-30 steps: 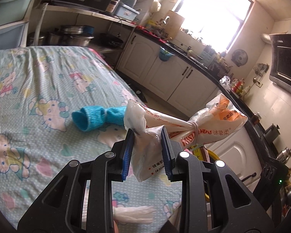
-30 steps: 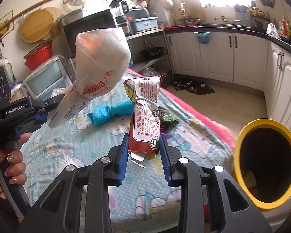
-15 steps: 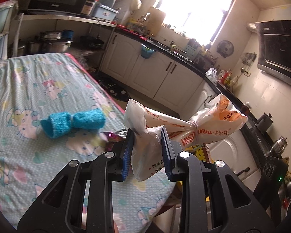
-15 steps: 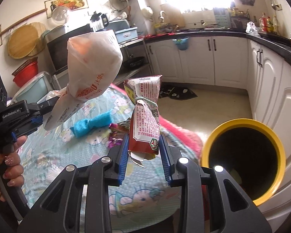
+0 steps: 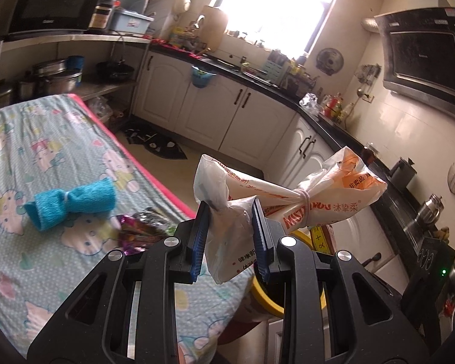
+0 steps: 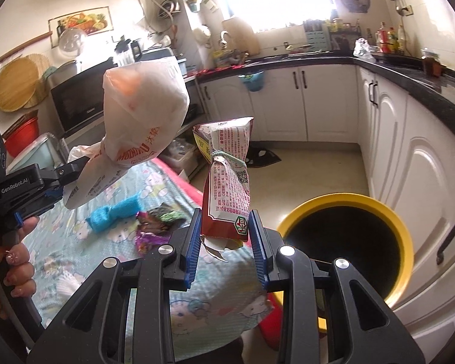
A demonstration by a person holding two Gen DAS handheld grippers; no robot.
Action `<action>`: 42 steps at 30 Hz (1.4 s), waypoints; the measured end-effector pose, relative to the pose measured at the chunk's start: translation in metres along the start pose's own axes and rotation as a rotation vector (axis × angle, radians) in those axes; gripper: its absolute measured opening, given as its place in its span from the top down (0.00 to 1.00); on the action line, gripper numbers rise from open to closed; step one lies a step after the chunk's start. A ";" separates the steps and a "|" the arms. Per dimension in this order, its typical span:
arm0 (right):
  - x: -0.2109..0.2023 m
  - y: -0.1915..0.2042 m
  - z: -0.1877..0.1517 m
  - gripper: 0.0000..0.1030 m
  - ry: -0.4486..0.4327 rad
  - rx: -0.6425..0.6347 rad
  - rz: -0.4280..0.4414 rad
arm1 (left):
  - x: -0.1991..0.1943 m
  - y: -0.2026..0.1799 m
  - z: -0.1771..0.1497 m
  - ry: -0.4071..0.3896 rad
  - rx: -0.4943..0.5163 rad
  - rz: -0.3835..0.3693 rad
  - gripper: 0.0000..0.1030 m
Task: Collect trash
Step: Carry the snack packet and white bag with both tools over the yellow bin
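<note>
Yellow bin nearer, cartoon tablecloth, white kitchen cabinets

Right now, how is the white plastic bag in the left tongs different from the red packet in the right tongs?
The white plastic bag is pale with orange print, puffy and leaning sideways. The red packet is dark red with dense text, flatter, smaller and upright. Both are cinched at the middle with a band and are gripped at one end, lifted off the table.
</note>
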State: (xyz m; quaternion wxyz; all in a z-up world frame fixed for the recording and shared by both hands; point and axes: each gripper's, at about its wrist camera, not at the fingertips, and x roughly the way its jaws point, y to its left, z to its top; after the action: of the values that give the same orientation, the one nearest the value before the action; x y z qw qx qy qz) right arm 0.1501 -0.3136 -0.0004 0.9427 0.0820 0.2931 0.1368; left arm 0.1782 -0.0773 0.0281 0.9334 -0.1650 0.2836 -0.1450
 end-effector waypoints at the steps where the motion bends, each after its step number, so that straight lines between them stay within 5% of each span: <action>1: -0.002 -0.003 0.001 0.72 -0.003 0.004 -0.008 | 0.002 -0.004 0.000 0.001 0.008 -0.005 0.79; 19: -0.018 -0.052 0.001 0.72 -0.042 0.075 -0.133 | 0.033 -0.063 -0.001 0.016 0.137 -0.040 0.79; 42: -0.001 -0.117 -0.026 0.72 0.030 0.154 -0.277 | 0.100 -0.117 -0.040 0.138 0.254 -0.042 0.79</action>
State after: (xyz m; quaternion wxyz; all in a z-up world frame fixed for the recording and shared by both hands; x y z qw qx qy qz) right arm 0.1591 -0.4227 -0.0483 0.9391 0.1106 0.3251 -0.0160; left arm 0.2143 -0.2282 -0.0061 0.9218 -0.0408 0.3231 -0.2102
